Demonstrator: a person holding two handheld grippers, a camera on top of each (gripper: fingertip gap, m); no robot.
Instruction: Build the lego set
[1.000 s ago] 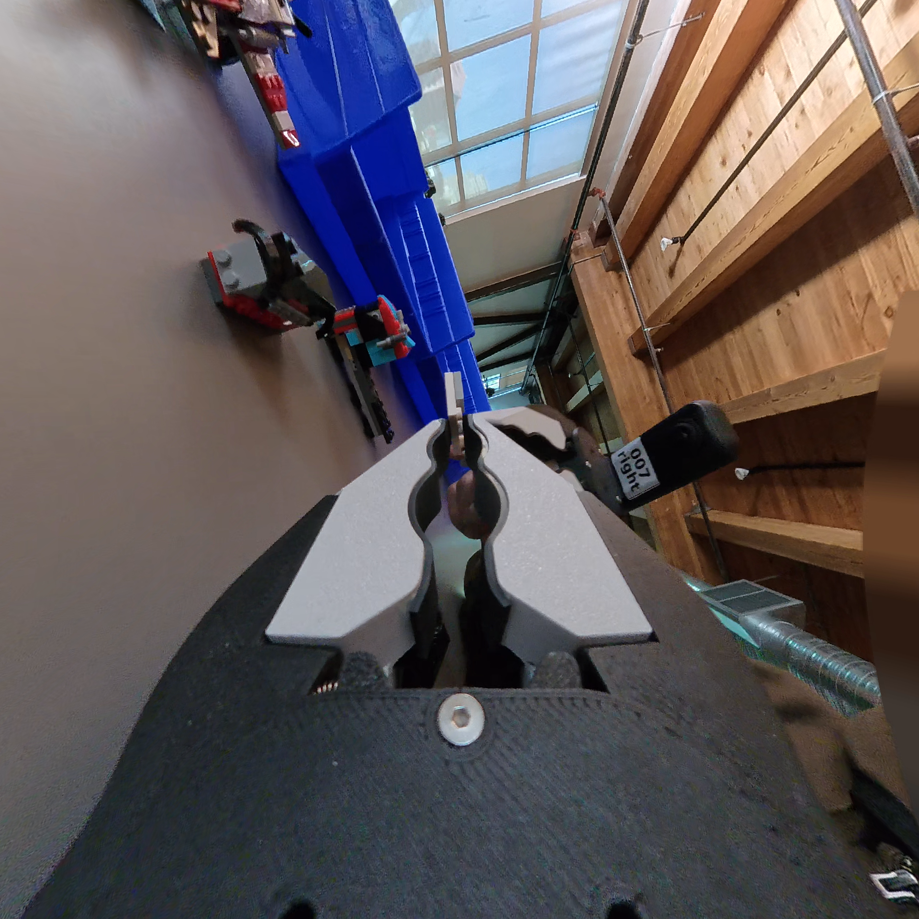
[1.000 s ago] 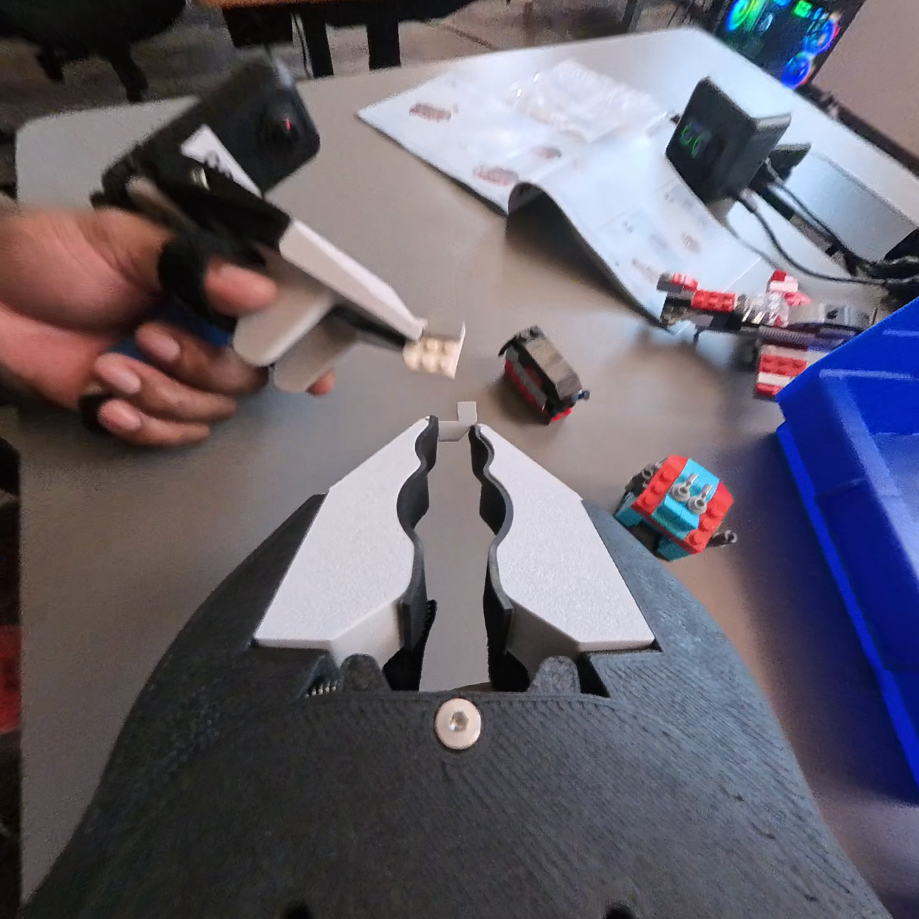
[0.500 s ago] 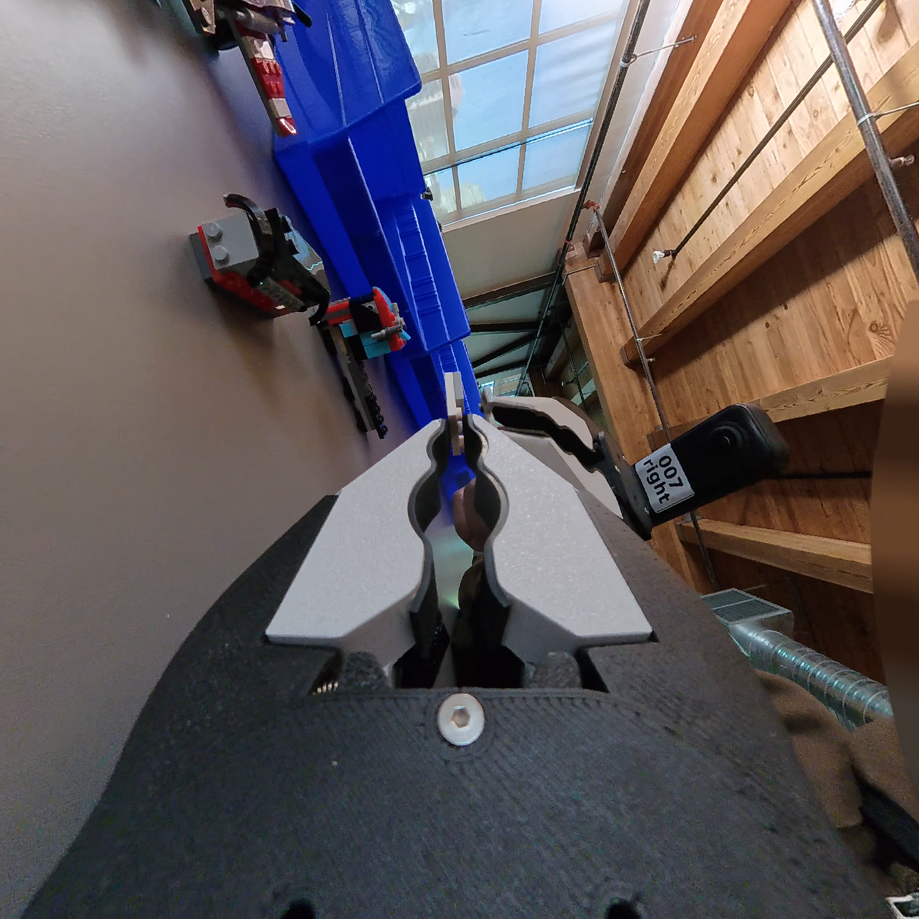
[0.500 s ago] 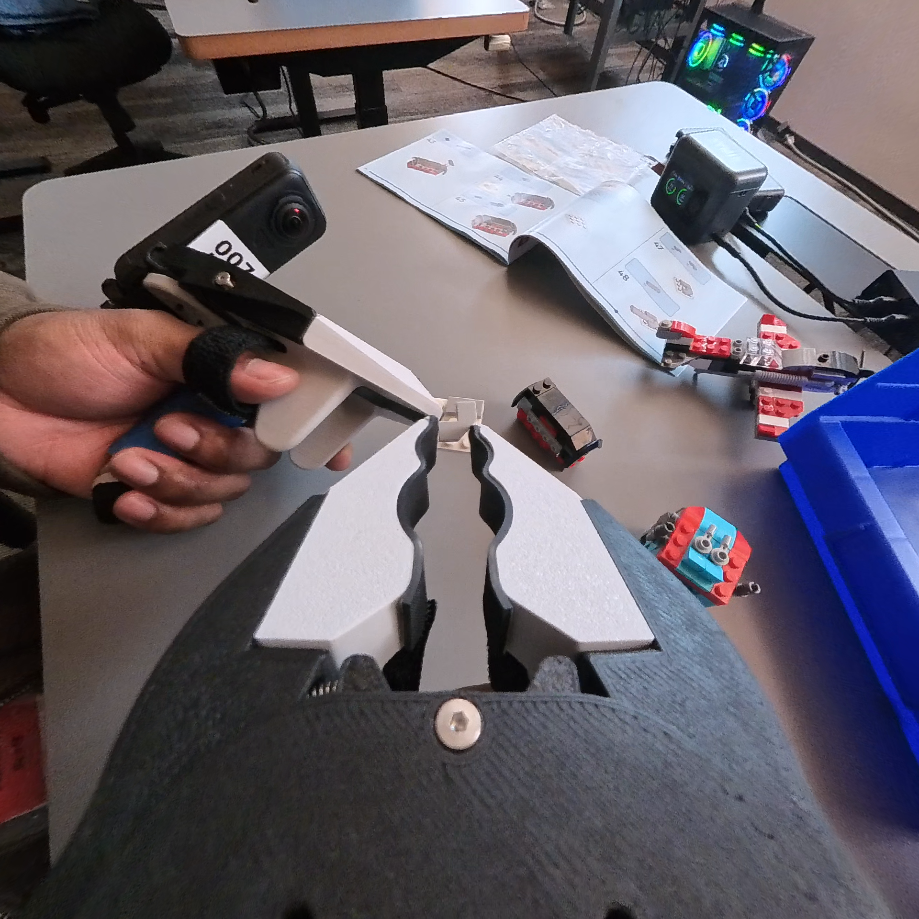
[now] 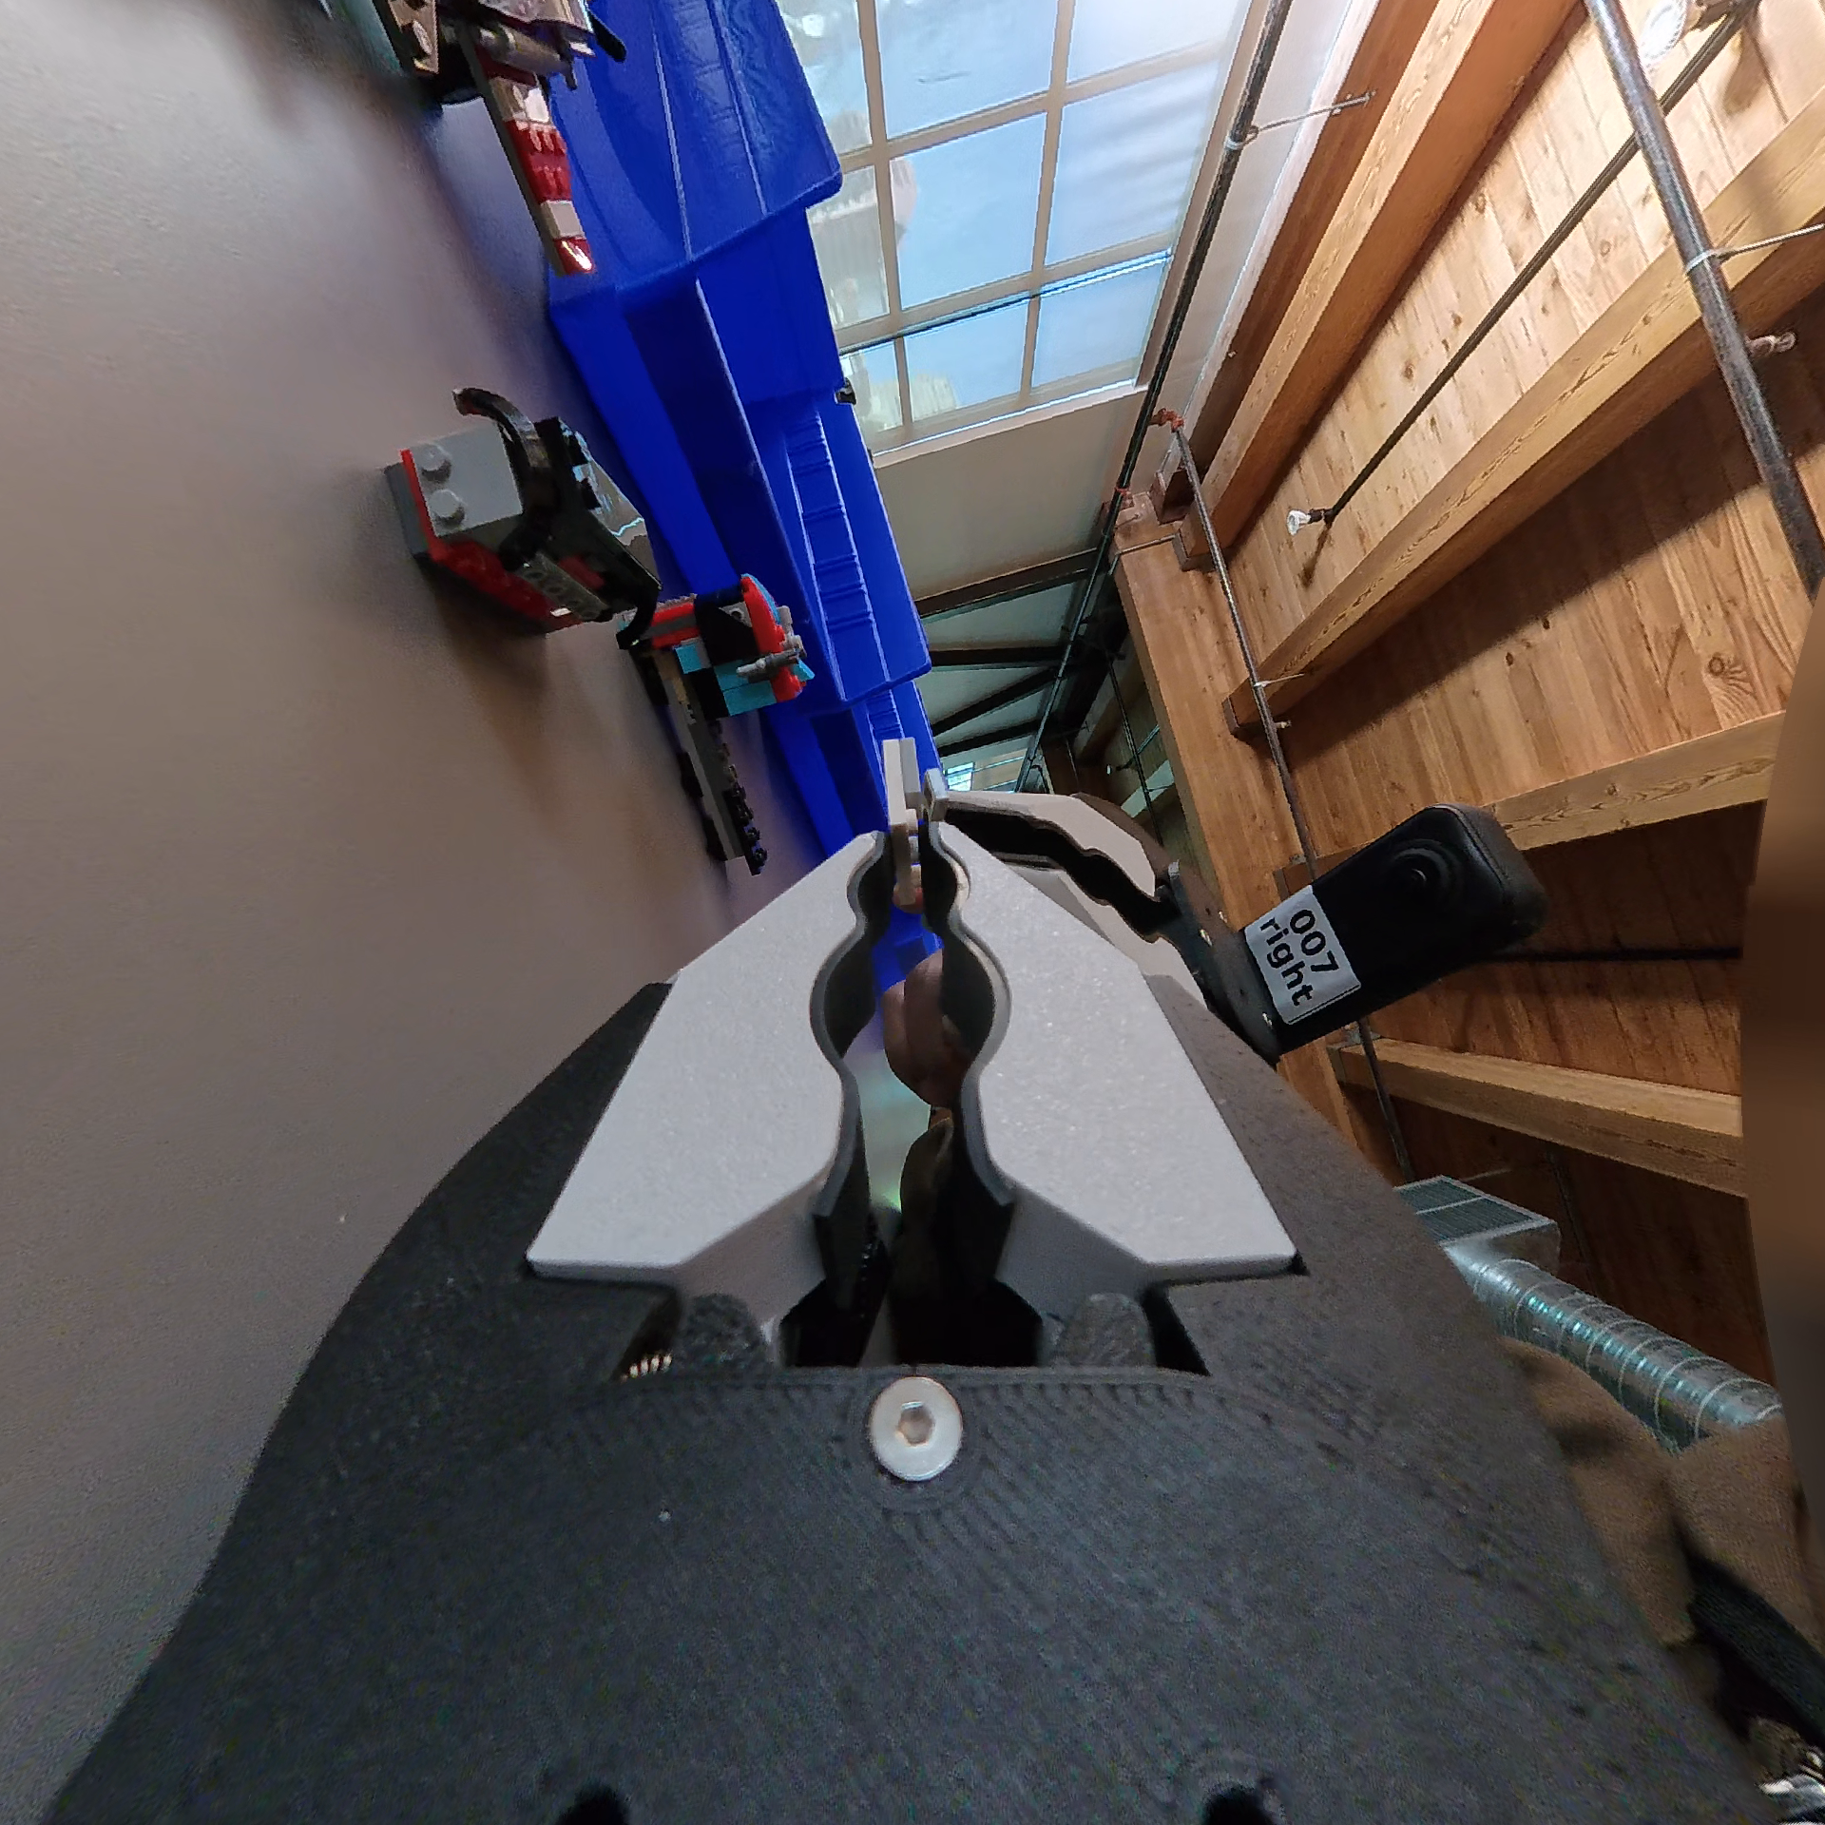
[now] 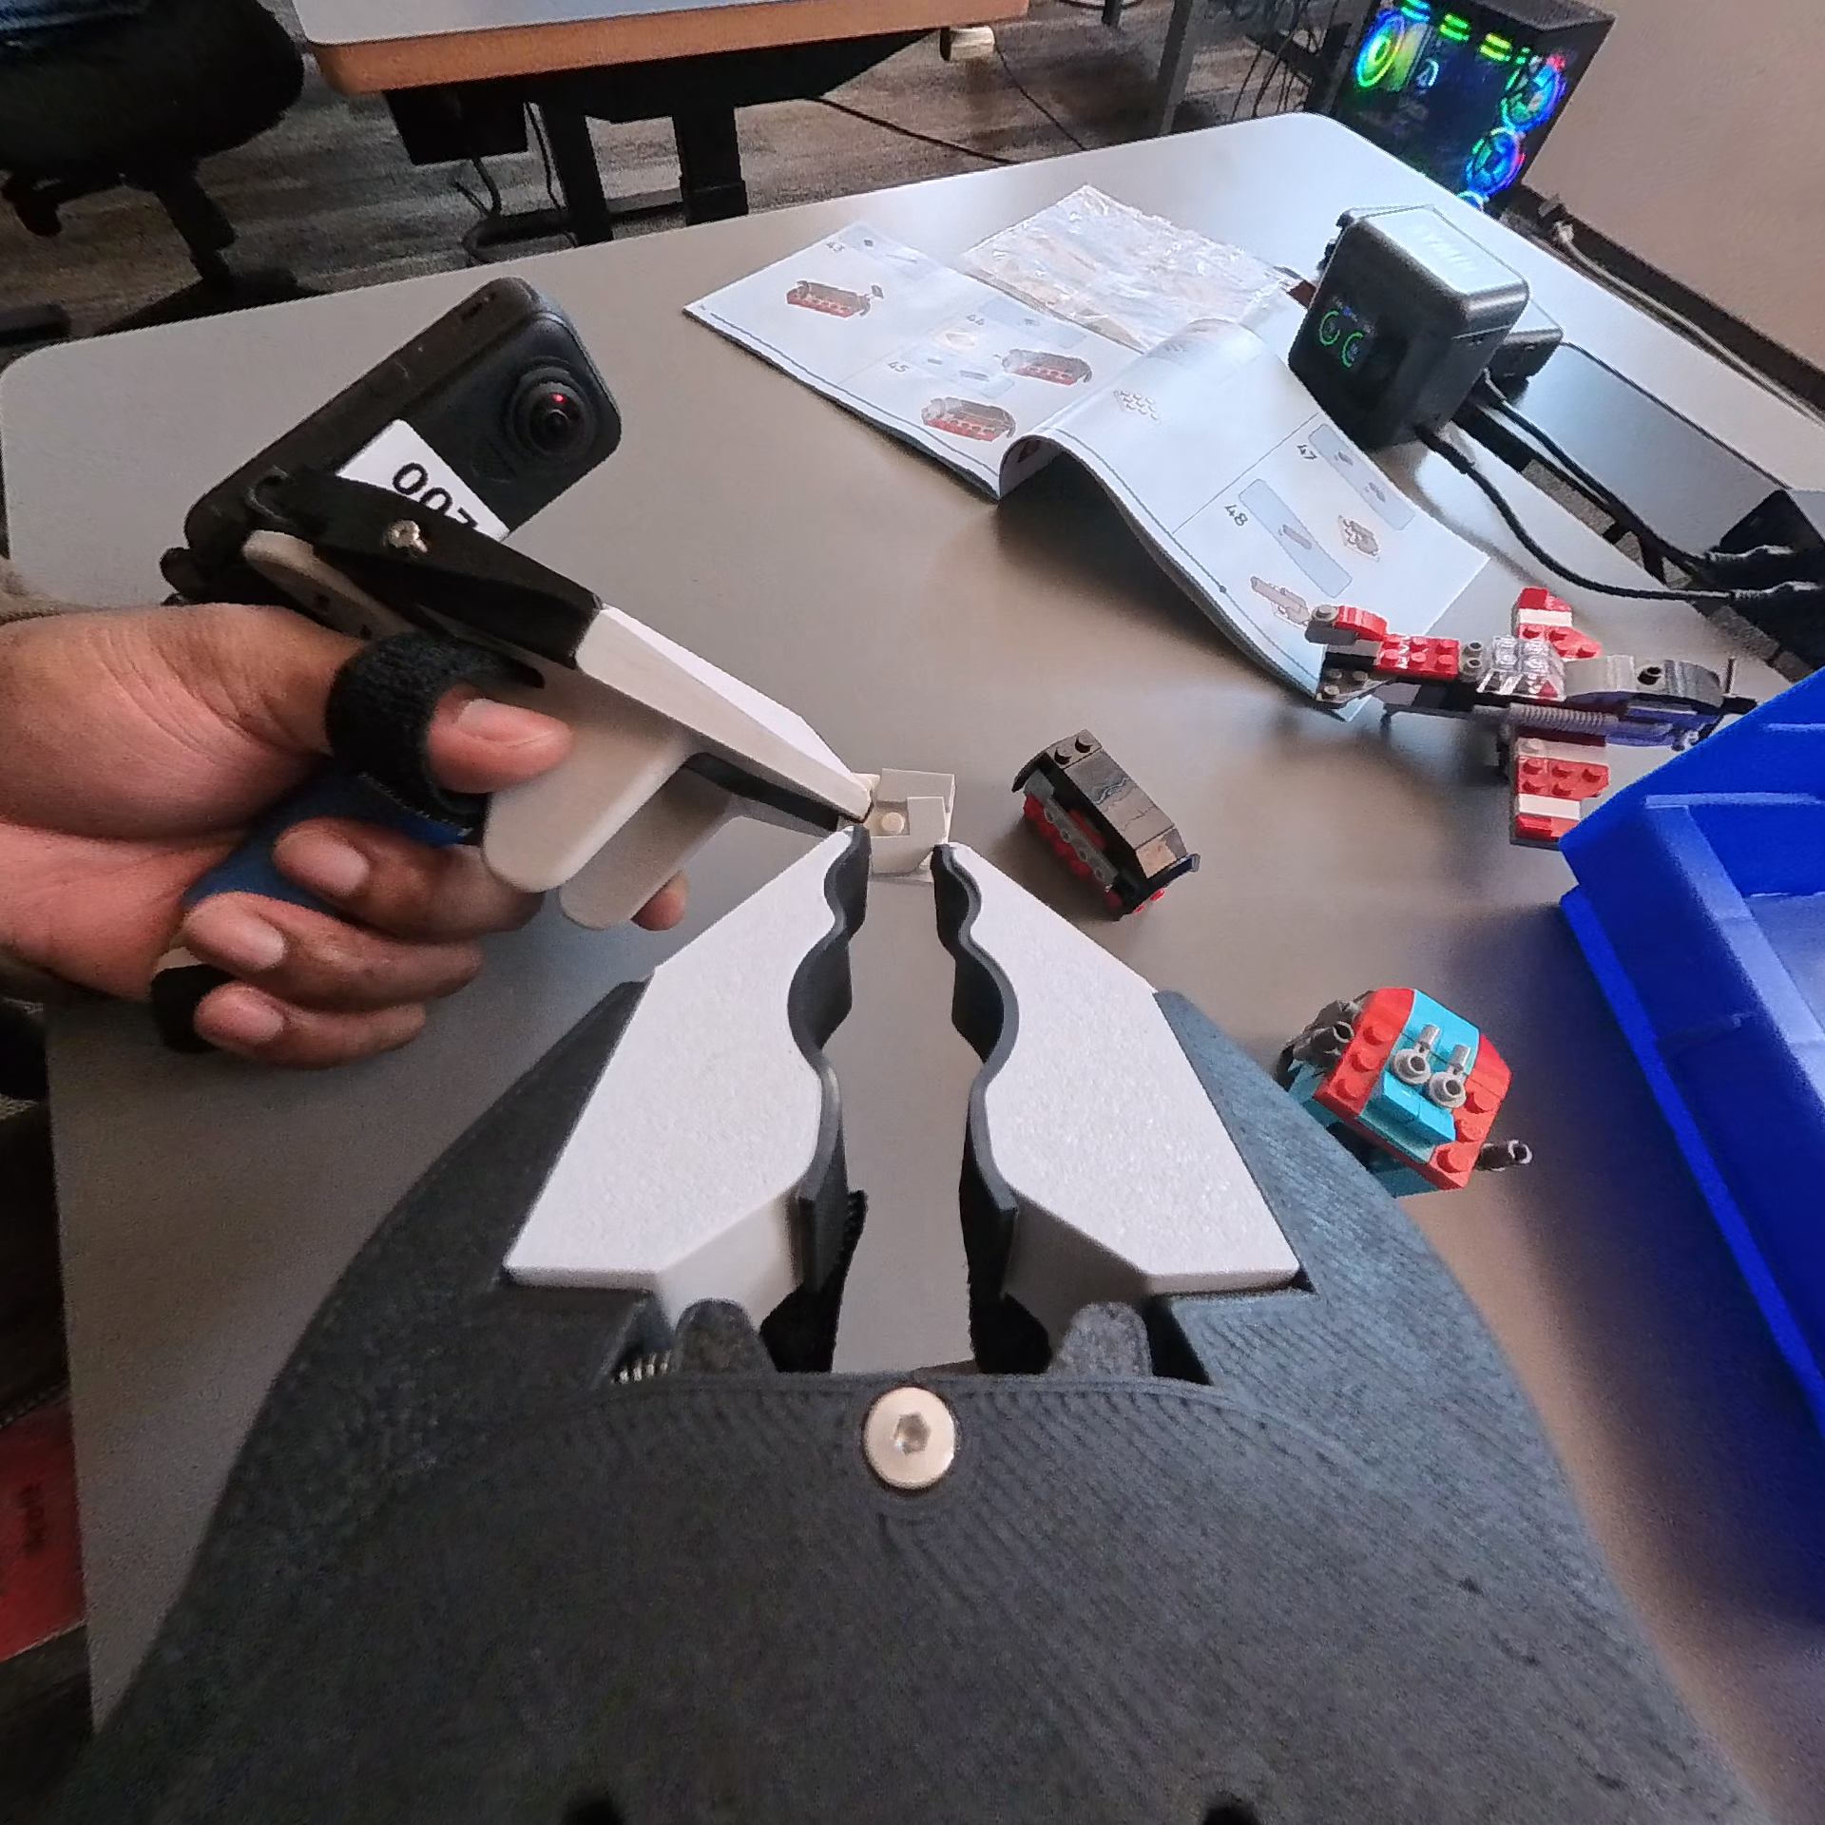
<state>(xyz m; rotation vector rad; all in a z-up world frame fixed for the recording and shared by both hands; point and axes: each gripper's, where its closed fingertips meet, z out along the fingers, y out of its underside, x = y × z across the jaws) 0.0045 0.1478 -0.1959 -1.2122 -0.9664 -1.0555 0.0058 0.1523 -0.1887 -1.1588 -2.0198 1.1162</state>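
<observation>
1. A white brick plate [image 5: 897, 790] is gripped edge-on between the pads of the left claw [image 5: 907, 851], its upper end standing clear of the fingertips.
2. A small white bracket brick [image 6: 913, 820] is clamped between the dark pads of the right claw [image 6: 901, 857], with both pads pressed on its sides.
3. The two white pieces are brought together just ahead of both claws; the left claw's tip [image 6: 851, 798] is seen touching the bracket brick from the right claw's left.
4. The left claw is held by a hand [image 6: 227, 820], with a black strap around one finger.
5. A black-and-red brick model [image 6: 1101, 828] lies on the grey counter [image 6: 790, 553] just beyond the right claw, to its right.
6. A red-and-teal brick model [image 6: 1402, 1086] sits beside the right claw's right finger, near a blue bin [image 6: 1718, 948].
7. Farther ahead and to the right, an open instruction booklet [image 6: 1086, 395], a winged red-and-grey model [image 6: 1521, 681] and a small black device [image 6: 1407, 326] are seen.
</observation>
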